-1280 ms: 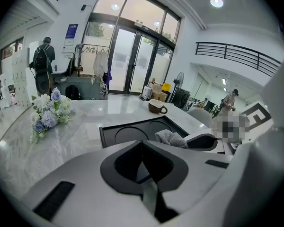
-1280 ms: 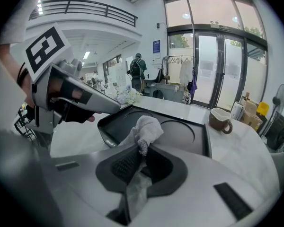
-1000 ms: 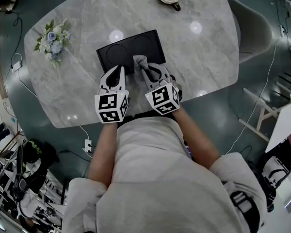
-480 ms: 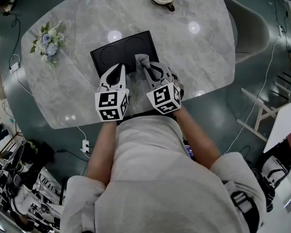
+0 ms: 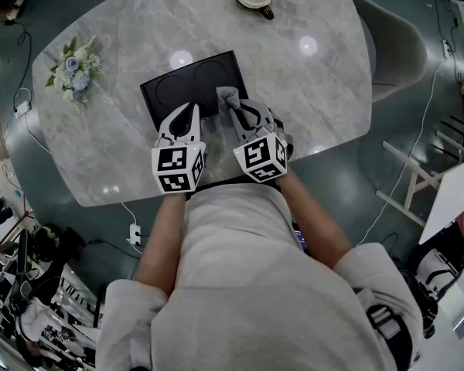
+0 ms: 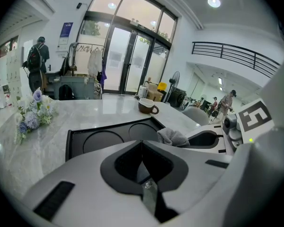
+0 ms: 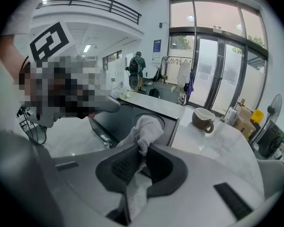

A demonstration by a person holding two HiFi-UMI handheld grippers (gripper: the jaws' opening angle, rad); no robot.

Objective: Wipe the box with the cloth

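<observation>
Grey marble table (image 5: 309,91), black box (image 5: 178,91) lying flat near its front edge.
Left gripper (image 5: 192,108) at the box's near edge, jaws pressed together, empty; right gripper (image 5: 230,105) pinches the grey cloth (image 5: 226,96) over the box's near right part.

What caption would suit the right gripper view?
Right gripper pinching a grey cloth over the black box, cup beyond.

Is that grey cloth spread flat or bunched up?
Bunched up: the grey cloth is a crumpled wad pinched in the right gripper, over the flat black box.
</observation>
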